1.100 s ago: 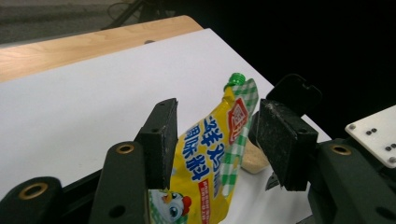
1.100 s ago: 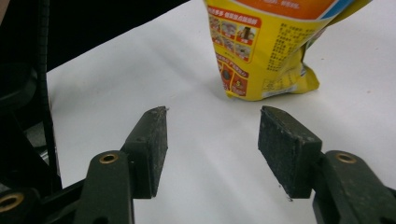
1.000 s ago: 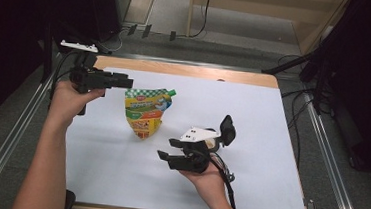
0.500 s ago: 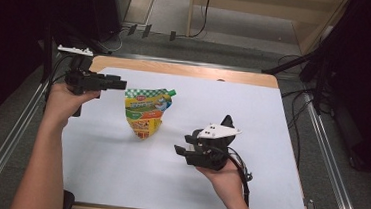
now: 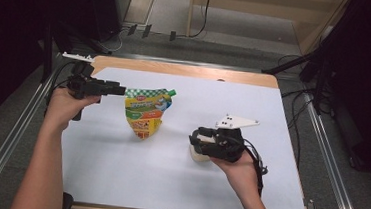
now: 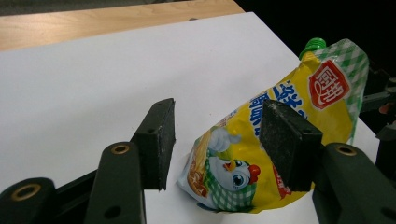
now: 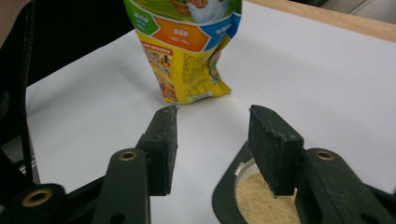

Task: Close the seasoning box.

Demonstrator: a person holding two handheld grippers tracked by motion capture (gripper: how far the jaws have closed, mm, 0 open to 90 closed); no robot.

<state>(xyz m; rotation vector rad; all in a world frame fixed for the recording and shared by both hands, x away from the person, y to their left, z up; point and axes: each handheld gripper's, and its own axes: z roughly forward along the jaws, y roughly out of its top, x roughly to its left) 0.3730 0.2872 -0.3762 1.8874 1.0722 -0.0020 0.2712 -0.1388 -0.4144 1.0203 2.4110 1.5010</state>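
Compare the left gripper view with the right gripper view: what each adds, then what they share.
Left gripper view: a green cap and a cartoon chicken printed on the packaging. Right gripper view: a round container of beige granules at the bottom edge. Shared: the yellow pouch standing on the white table cover.
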